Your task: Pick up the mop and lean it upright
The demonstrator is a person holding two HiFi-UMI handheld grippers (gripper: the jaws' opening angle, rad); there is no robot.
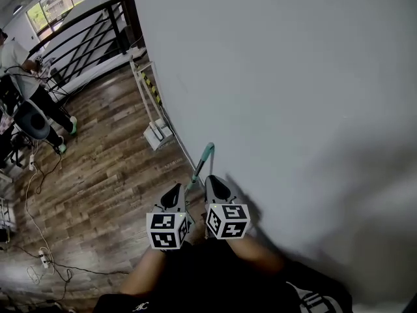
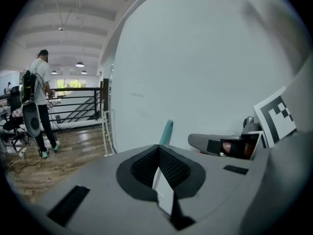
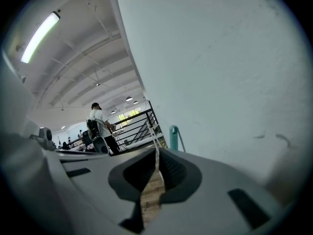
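**Mop** (image 1: 207, 152): stands upright against the white wall (image 1: 293, 77) with its teal grip end uppermost. It is ahead of both sets of jaw tips and inside neither pair.

**Left gripper** (image 2: 158, 151): jaws pressed together. The pale strip in the slit is probably wall, not shaft.

**Right gripper** (image 3: 157, 152): jaws pressed together, with wooden floor (image 1: 111, 175) visible through the slit.

**Head view only:** the shaft descends between the two grippers.

**Right gripper view only:** a thin loop at the grip end.

**Count:** one mop, two grippers, one white frame (image 1: 158, 134) against the wall, one person (image 1: 16, 60)
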